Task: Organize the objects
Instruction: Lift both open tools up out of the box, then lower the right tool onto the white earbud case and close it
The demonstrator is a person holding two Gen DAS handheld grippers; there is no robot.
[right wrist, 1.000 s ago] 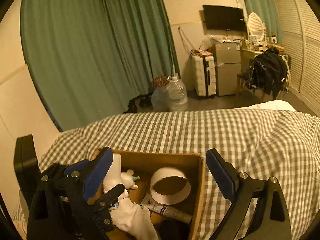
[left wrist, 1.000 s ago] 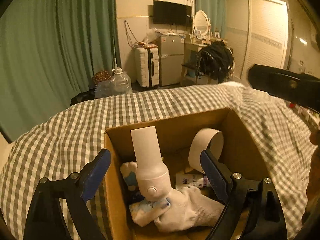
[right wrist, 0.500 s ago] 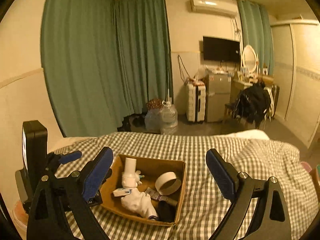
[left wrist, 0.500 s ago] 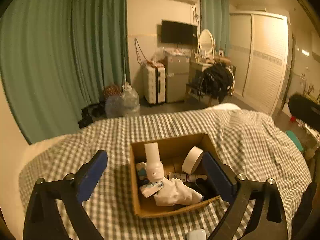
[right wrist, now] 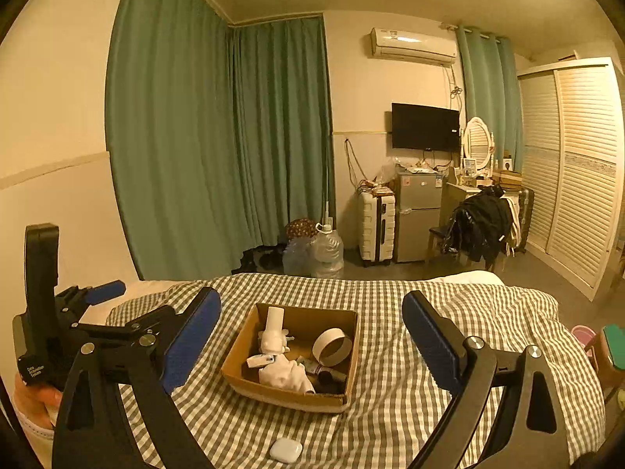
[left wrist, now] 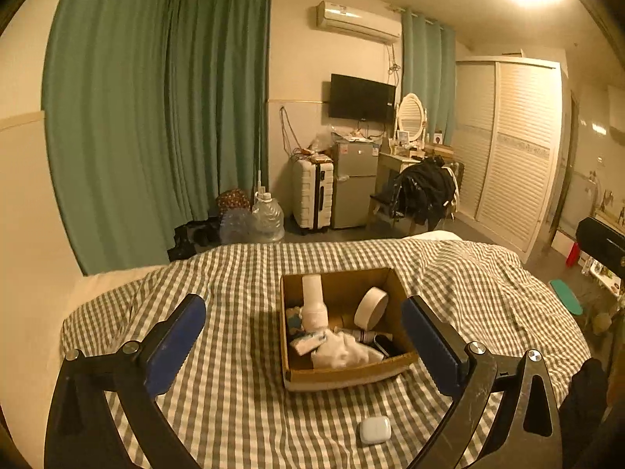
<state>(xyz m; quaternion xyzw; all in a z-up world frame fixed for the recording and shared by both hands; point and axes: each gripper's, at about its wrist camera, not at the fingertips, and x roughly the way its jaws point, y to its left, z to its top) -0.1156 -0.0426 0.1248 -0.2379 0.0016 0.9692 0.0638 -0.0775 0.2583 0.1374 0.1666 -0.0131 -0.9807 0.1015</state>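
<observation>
left wrist — both tools agape

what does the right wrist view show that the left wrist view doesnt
Only the right wrist view shows the left gripper from outside, gripped by a hand at the lower left edge, plus the closet's full louvered doors.

Only the left wrist view shows a dark object at the right edge and a teal item beyond the bed.

Both show the cardboard box on the checkered blanket, holding a white bottle, tape roll and white cloth, with a small white case lying in front of the box.
</observation>
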